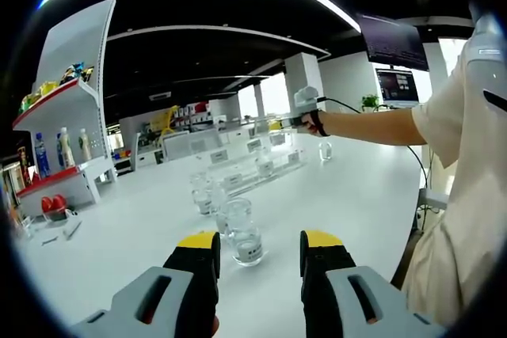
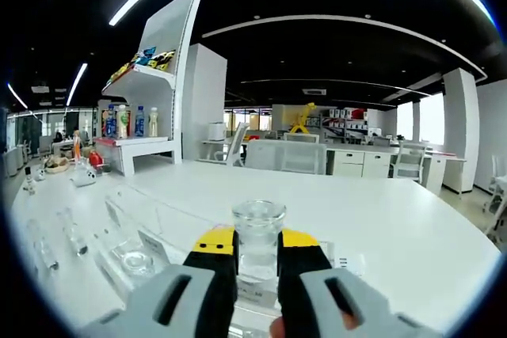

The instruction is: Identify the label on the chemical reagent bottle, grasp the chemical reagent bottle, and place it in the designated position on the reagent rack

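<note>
Low in the right gripper view, the right tool (image 2: 257, 263) clenches a clear reagent bottle (image 2: 258, 231) above the transparent reagent rack (image 2: 150, 231), likely for slotting. The left tool (image 1: 259, 255) waits released before another bottle (image 1: 243, 237) on the worktop (image 1: 348, 195).

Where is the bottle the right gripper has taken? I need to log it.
In the right gripper view, the clear bottle stands between the right gripper jaws, above the clear rack.

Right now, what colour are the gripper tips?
Yellow tips on black fingers, clearest in the left gripper view.
</note>
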Available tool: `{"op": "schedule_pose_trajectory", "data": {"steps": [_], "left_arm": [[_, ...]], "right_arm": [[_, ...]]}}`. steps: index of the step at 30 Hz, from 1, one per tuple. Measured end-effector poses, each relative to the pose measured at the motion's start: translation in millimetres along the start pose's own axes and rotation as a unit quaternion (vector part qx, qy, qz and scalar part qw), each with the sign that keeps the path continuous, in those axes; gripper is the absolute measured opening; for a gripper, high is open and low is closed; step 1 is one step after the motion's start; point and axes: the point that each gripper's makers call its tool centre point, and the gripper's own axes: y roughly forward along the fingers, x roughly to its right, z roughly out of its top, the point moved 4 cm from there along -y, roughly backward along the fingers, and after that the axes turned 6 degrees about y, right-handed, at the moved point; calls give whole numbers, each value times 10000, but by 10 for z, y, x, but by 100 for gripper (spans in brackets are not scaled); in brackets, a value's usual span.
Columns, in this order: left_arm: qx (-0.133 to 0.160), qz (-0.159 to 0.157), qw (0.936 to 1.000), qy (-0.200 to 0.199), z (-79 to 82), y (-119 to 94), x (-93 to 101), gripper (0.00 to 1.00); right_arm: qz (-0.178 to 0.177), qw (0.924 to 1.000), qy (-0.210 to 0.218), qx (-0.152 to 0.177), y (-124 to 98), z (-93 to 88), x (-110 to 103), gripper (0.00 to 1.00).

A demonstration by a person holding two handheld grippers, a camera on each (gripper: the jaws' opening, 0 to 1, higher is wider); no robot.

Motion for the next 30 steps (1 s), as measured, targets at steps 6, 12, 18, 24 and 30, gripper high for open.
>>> {"op": "schedule_pose_trajectory", "data": {"steps": [6, 12, 18, 24, 30], "left_arm": [[1, 1, 10000, 1, 1, 2, -2, 41], [-1, -3, 10000, -3, -1, 5, 1, 41], [4, -21, 10000, 6, 4, 12, 14, 41], [9, -13, 10000, 3, 5, 8, 11, 41], [13, -9, 10000, 7, 8, 3, 9, 41]], "right_arm": [[13, 10000, 28, -18, -6, -7, -7, 18], [24, 10000, 84, -29, 1, -9, 7, 18], [18, 9999, 22, -162, 13, -37, 2, 18], [9, 9997, 13, -263, 26, -67, 2, 18], [-26, 9995, 7, -310, 30, -98, 1, 18]]}}
